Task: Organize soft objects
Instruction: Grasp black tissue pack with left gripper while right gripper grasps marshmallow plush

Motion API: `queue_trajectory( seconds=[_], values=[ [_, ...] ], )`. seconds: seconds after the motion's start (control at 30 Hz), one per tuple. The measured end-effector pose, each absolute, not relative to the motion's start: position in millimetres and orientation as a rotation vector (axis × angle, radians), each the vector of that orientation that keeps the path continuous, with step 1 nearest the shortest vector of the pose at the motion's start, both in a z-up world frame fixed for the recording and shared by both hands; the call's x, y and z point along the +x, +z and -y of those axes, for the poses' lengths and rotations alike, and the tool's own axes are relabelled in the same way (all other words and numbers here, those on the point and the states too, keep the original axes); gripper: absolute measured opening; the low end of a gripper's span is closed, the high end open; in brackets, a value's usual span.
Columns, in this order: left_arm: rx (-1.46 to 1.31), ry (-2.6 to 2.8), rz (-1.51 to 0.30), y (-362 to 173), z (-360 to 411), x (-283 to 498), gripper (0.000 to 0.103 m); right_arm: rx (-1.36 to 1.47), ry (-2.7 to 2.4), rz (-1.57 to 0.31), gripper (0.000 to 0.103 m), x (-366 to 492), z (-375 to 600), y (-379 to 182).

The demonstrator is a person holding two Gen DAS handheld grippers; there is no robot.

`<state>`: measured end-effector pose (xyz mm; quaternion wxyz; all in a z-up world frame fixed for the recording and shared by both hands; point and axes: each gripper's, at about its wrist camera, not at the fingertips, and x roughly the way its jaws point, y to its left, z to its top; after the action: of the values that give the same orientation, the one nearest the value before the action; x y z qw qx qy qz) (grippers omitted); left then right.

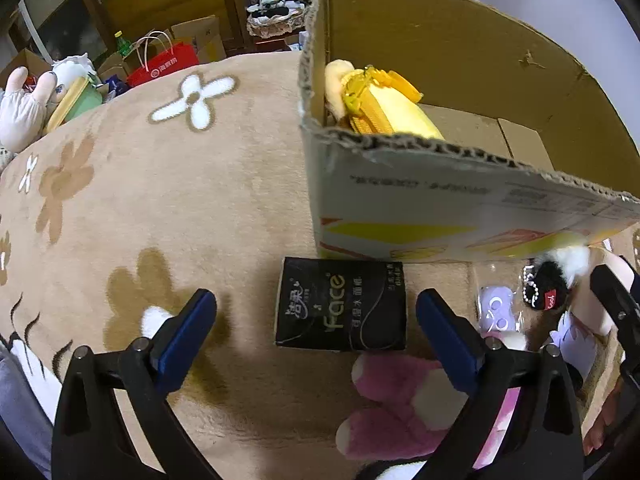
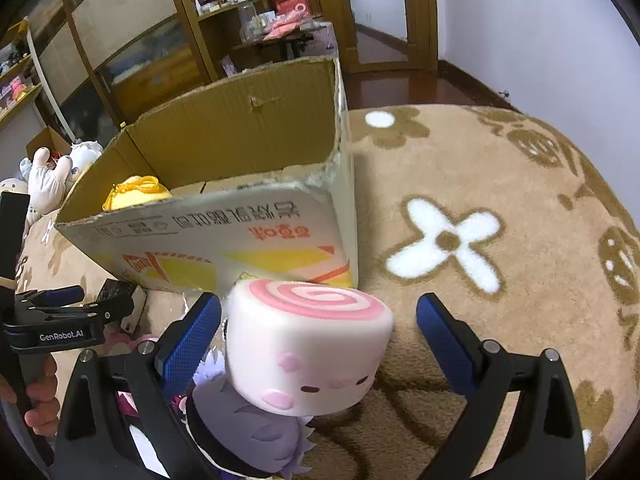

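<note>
In the left wrist view, the left gripper (image 1: 316,316) is hovering with its jaws spread wide on either side of a black tissue pack (image 1: 342,305) lying flat on the tan floral blanket (image 1: 160,200), just in front of the cardboard box (image 1: 400,208). The pack is probably light and squashy; its long sides look best for gripping. A yellow zip pouch (image 1: 384,108) is already sitting inside the box.

In the right wrist view, the right gripper (image 2: 318,324) is also standing open, flanking a pink-swirl marshmallow squishy (image 2: 308,340) beside the box; likely spongy, best pinched across its flanks. Wooden cabinets (image 2: 132,40) are lining the room behind.
</note>
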<state>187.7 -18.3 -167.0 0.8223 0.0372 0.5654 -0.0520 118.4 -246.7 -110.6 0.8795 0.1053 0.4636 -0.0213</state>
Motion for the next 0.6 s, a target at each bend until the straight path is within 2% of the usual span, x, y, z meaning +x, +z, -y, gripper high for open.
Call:
queue_trajectory(
  seconds=[0.17, 0.23, 0.3, 0.5, 0.6],
  values=[
    [0.075, -0.134, -1.238, -176.9, 17.9, 188.7, 0.082, 0.224, -0.054, -1.013, 0.100, 120.2, 246.2, -117.3],
    [0.072, -0.137, -1.249, -180.5, 16.9, 189.0, 0.071, 0.235, -0.041, -1.024, 0.094, 119.4, 245.6, -118.7],
    [0.073, -0.125, -1.249, -180.9, 15.3, 189.8, 0.064, 0.252, -0.020, -1.031, 0.083, 118.3, 245.2, -118.9],
    [0.038, -0.115, -1.232, -173.7, 6.7, 187.7, 0.064, 0.240, -0.003, -1.040, 0.069, 110.3, 240.9, -114.0],
    [0.040, -0.103, -1.209, -166.6, 5.7, 181.5, 0.064, 0.252, -0.005, -1.039, 0.067, 107.3, 243.6, -111.8]
  ],
)
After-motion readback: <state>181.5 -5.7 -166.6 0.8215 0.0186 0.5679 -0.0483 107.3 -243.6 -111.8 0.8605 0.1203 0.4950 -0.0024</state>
